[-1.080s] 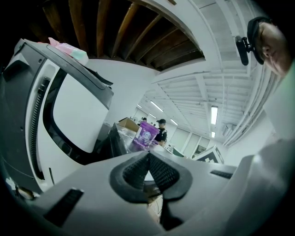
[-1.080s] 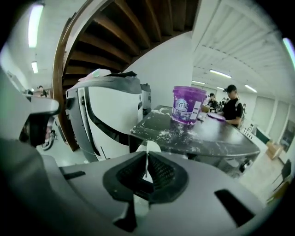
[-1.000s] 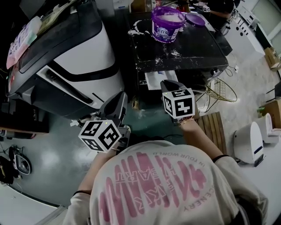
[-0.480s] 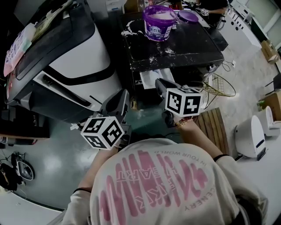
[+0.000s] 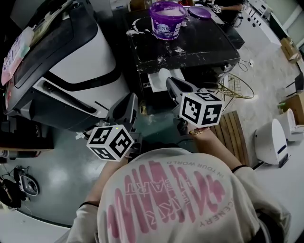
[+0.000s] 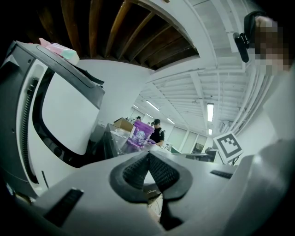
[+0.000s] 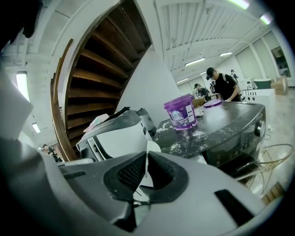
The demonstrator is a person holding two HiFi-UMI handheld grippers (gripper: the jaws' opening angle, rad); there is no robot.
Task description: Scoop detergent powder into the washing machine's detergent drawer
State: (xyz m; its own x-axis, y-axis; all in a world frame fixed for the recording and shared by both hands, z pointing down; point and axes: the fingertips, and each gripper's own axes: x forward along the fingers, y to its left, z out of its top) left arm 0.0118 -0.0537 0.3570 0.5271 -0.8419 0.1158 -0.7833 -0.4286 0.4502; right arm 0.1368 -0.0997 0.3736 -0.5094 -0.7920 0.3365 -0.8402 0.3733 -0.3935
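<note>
Your right hand-held gripper (image 5: 167, 81) has pushed forward and up toward the dark worktop (image 5: 204, 45) since a second ago, and the purple tub (image 5: 167, 20) now sits higher in the head view. Your left hand-held gripper (image 5: 129, 98) has barely shifted.

In the right gripper view the jaws of that hand-held gripper (image 7: 145, 170) are pressed together on a thin white piece with a rounded top. It is seen edge-on, so it is probably the white scoop (image 7: 151, 148). In the head view it shows as a pale rounded shape at the jaw tips (image 5: 163, 74), just below the worktop's front edge.

Your left hand-held gripper (image 6: 147, 161) has its pads meeting, with nothing between them. It hangs low beside the white and black machine (image 5: 88, 61).

The purple tub stands open at the back of the worktop, well apart from both grippers, with pale detergent powder (image 5: 174, 8) inside. Its purple lid (image 5: 199, 12) lies just beside it. Spilled powder (image 5: 179, 50) dusts the worktop in front of the tub.
</note>
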